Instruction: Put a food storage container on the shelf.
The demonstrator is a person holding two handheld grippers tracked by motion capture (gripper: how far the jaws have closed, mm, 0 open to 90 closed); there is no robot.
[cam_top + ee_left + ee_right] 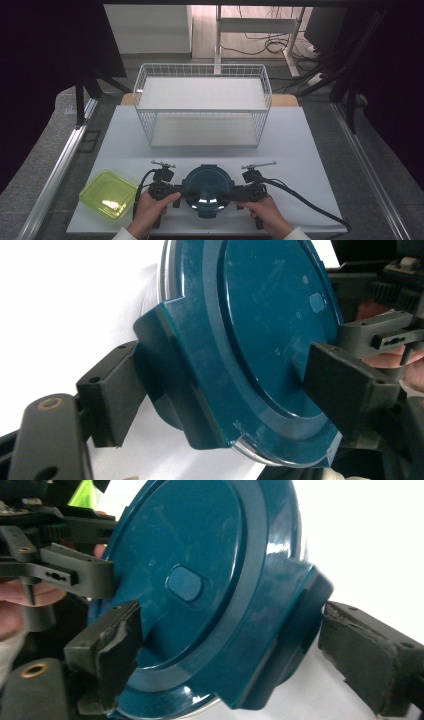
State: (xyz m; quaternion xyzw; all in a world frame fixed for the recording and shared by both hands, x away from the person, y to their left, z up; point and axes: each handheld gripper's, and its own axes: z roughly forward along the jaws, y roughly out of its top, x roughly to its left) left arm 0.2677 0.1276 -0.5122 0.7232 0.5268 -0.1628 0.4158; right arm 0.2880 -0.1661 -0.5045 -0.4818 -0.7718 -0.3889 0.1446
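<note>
A round container with a dark teal lid [206, 189] stands near the front edge of the white mat, between both hands. My left gripper [175, 192] comes in from its left side. In the left gripper view, my left gripper [222, 385] straddles a side latch [175, 370]: one jaw lies against the latch's outer face and the other sits over the lid's top [260, 315]. My right gripper [239, 192] mirrors it on the opposite side. In the right gripper view, my right gripper [232, 642] has one jaw over the lid and the other standing slightly off the opposite latch [290, 630].
A yellow-green square tub [108, 194] lies at the front left of the mat [300, 150]. A white wire basket [202, 105] stands at the back centre. A cable [305, 202] trails off to the right from my right gripper.
</note>
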